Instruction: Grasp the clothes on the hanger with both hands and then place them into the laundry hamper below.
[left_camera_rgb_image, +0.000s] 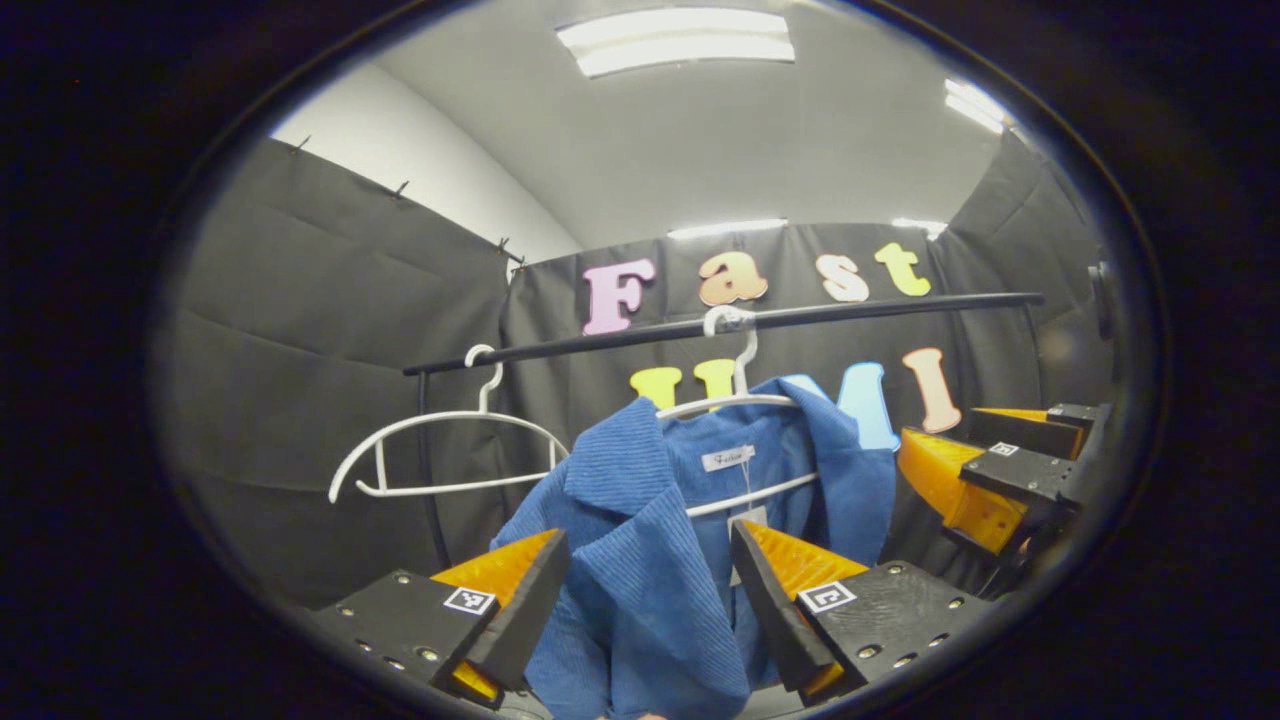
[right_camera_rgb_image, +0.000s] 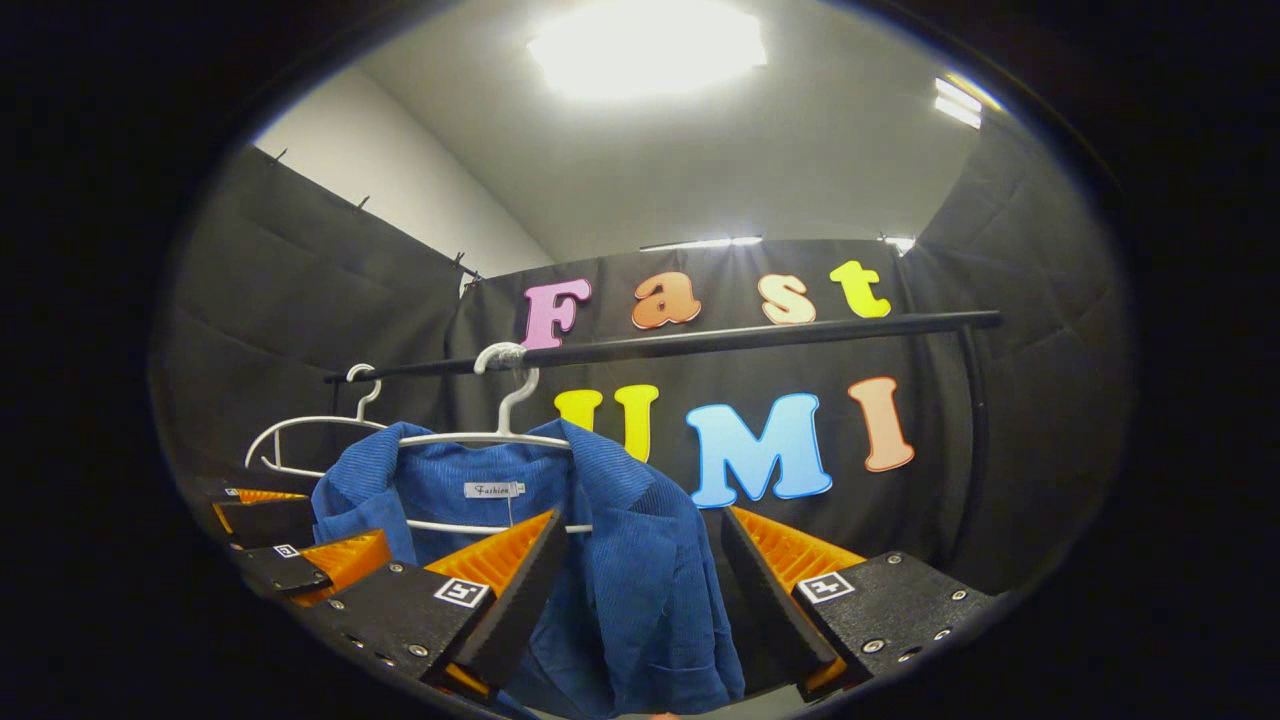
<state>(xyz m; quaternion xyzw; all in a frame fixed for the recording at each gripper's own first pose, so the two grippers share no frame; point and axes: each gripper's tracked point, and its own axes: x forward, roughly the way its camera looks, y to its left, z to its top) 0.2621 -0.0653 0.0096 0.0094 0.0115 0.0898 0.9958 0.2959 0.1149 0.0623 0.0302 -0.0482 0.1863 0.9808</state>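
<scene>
A blue corduroy jacket (left_camera_rgb_image: 640, 560) hangs on a white hanger (left_camera_rgb_image: 735, 400) from a black rail (left_camera_rgb_image: 850, 310). In the left gripper view my left gripper (left_camera_rgb_image: 648, 545) is open, its fingers standing either side of the jacket's left lapel. In the right gripper view the same jacket (right_camera_rgb_image: 640, 590) hangs on its hanger (right_camera_rgb_image: 500, 438), and my right gripper (right_camera_rgb_image: 640, 525) is open around the right lapel. The right gripper (left_camera_rgb_image: 945, 430) also appears at the right edge of the left gripper view, and the left gripper (right_camera_rgb_image: 320, 525) at the lower left of the right gripper view.
An empty white hanger (left_camera_rgb_image: 450, 450) hangs on the rail to the left of the jacket; in the right gripper view this empty hanger (right_camera_rgb_image: 300, 435) sits at the far left. The rail (right_camera_rgb_image: 750, 338) runs bare to the right, with a black upright (right_camera_rgb_image: 975, 440) at its end.
</scene>
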